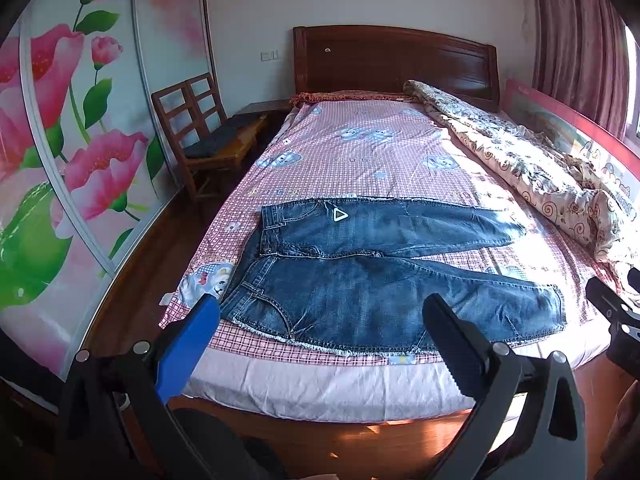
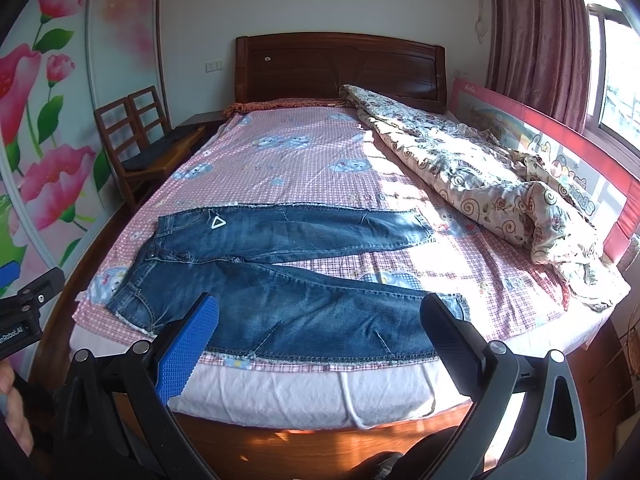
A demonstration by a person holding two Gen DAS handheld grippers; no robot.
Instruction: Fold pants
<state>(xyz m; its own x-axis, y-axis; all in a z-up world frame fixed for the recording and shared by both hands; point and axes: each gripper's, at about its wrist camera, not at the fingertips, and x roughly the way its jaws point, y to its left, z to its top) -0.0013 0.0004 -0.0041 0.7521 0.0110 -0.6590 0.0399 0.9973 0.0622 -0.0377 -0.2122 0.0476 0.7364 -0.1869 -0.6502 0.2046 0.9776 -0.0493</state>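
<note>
A pair of dark blue jeans [image 1: 384,280] lies spread flat across the near end of the bed, waist to the left, both legs running right; it also shows in the right wrist view [image 2: 280,276]. A white triangle patch [image 1: 339,214] marks the far hip. My left gripper [image 1: 322,308] is open and empty, held above the bed's near edge over the waist and near leg. My right gripper [image 2: 320,312] is open and empty, held above the near leg toward its cuff. Neither touches the jeans.
The bed [image 1: 360,152] has a pink checked sheet and a dark wooden headboard [image 1: 396,60]. A crumpled floral quilt [image 2: 488,176] lies along its right side beside a red bed rail [image 2: 560,140]. A wooden chair [image 1: 200,136] stands at the left by a flowered wardrobe [image 1: 60,140].
</note>
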